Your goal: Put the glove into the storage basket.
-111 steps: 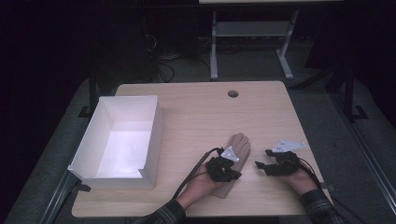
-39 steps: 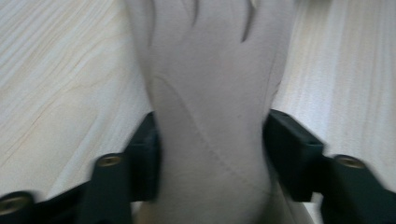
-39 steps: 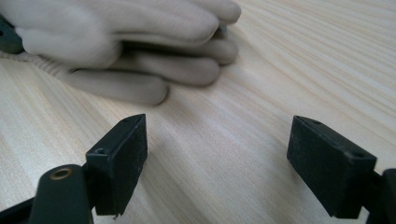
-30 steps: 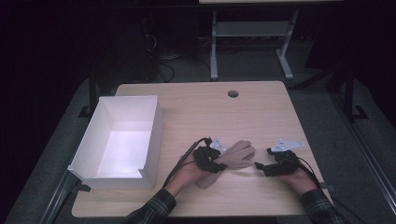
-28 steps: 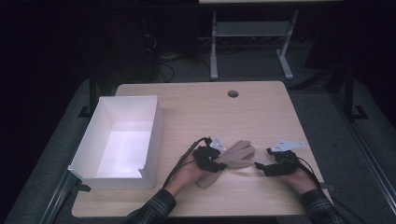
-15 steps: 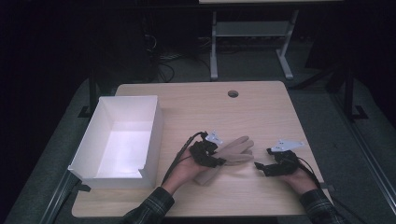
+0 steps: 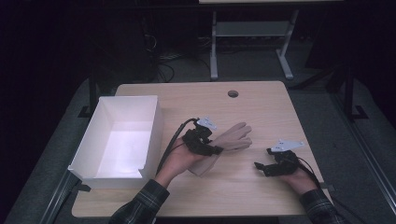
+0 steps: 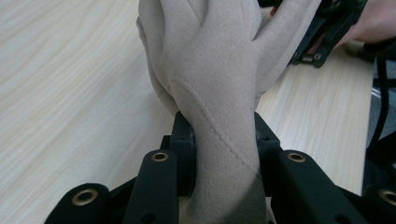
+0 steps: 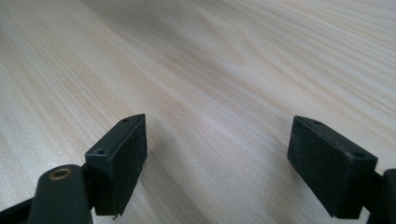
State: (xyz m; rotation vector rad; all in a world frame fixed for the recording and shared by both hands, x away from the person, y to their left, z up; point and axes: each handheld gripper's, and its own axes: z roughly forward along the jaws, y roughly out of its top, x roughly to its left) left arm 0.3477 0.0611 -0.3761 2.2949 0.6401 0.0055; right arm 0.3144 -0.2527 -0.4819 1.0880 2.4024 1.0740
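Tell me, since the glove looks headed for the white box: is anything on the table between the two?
Nothing visible. The left gripper is shut on the glove, and bare table lies between it and the white box.

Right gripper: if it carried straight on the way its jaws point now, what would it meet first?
The right gripper stands open and low over the table, aimed toward the beige glove held in the left gripper. Bare wood lies ahead; it would probably reach the glove's lower end first, though depth is unclear.

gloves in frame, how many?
1. A beige glove is clamped at its wrist in the left gripper, mid-table, right of the white box. A second could hide beneath.
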